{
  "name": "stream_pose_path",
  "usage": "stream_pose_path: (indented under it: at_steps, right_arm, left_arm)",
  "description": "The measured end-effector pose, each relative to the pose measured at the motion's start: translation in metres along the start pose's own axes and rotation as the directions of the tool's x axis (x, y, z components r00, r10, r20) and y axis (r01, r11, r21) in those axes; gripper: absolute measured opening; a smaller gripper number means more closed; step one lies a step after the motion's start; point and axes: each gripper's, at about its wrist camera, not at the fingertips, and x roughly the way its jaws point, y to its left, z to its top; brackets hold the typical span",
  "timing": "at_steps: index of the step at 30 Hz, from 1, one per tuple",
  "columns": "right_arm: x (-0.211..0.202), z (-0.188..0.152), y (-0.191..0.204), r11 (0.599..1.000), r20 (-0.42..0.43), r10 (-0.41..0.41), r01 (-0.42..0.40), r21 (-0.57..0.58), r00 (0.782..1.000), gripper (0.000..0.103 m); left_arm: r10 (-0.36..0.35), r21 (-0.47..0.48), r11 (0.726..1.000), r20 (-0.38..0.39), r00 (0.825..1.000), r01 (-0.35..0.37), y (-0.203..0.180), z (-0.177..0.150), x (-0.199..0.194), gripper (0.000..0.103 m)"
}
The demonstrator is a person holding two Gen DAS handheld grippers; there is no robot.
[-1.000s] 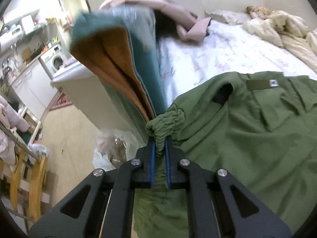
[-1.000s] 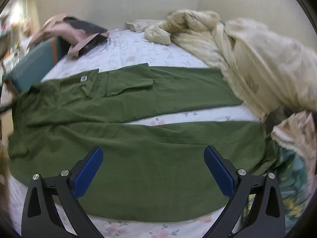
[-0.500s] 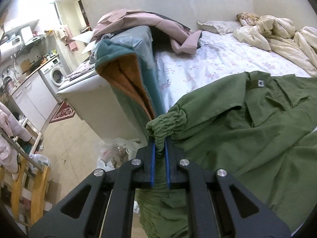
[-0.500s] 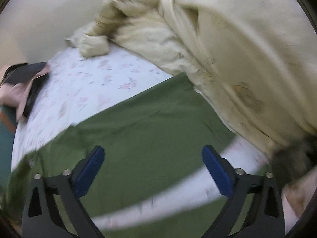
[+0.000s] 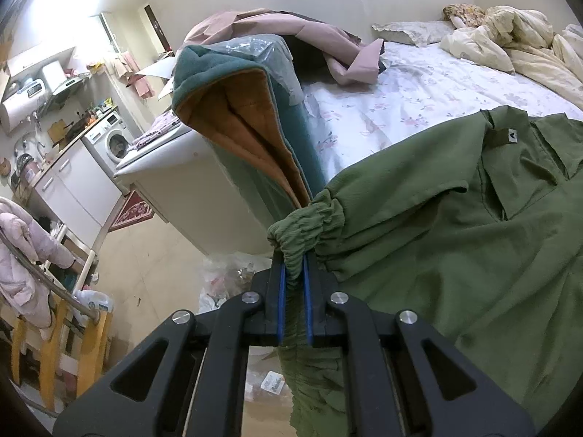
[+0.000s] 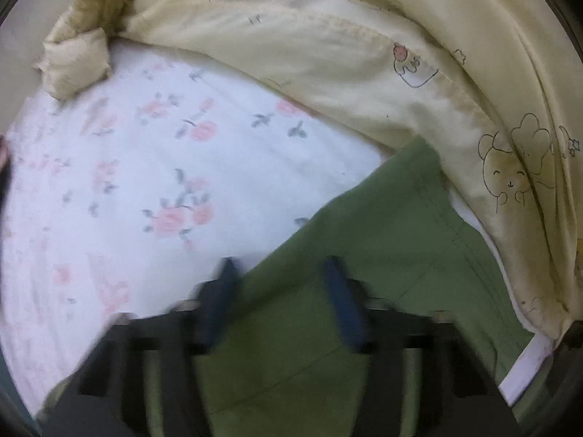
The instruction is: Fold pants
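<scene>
Currently your left gripper pinches the gathered, ribbed waistband of the olive woven pants spread on the floral bed; your right gripper is closing around a hemmed leg end.

We have swung our right gripper away from the wide view over the whole spread pants and brought it down close over the far leg's end, beside the cream quilt. Its jaws, wide apart a second ago, are closing, with the leg's left edge between them and the flowered sheet under the left one. The quilt now fills the top of the right view. In the left view the teal cushion has drawn slightly farther off.
</scene>
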Motion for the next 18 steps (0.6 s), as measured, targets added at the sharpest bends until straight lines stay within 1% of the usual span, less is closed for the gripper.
stream_pose_path:
  at_steps: [1,2,4,6,11,16,17,18]
  right_arm:
    - [-0.002,-0.002,-0.001,1.0,0.014,0.003,-0.003,-0.003,1.0,0.004]
    - [-0.007,-0.003,-0.002,1.0,0.032,-0.004,0.005,-0.017,0.999,0.001]
    - [-0.023,-0.008,-0.008,0.999,0.071,0.02,-0.018,-0.031,0.997,0.0]
    - [-0.047,-0.011,-0.013,0.998,0.12,0.042,-0.035,-0.054,0.992,0.0]
    - [-0.124,-0.028,-0.039,0.991,0.194,0.118,-0.103,-0.087,0.974,0.0]
    - [-0.203,-0.055,-0.076,0.987,0.251,0.15,-0.131,-0.091,0.956,0.0]
    - [-0.209,-0.058,-0.076,0.988,0.257,0.148,-0.129,-0.089,0.955,0.0]
    - [-0.224,-0.067,-0.086,0.988,0.266,0.151,-0.132,-0.085,0.952,0.0]
  left_arm:
    - [0.0,0.002,1.0,0.002,1.0,0.0,0.0,-0.001,-0.001,0.006]
    - [-0.004,-0.004,1.0,0.003,1.0,0.004,0.002,-0.001,-0.004,0.006]
    - [-0.011,-0.014,1.0,0.005,1.0,0.011,0.006,-0.002,-0.008,0.006]
    - [-0.014,-0.017,1.0,0.017,1.0,0.014,0.01,0.0,-0.013,0.006]
    - [-0.029,-0.049,0.998,0.048,0.998,0.032,0.027,0.001,-0.028,0.006]
    - [-0.089,-0.09,0.991,0.084,0.993,0.096,0.055,-0.006,-0.047,0.006]
    - [-0.106,-0.091,0.989,0.09,0.99,0.114,0.062,-0.009,-0.052,0.006]
    - [-0.113,-0.086,0.989,0.092,0.989,0.121,0.066,-0.012,-0.055,0.006]
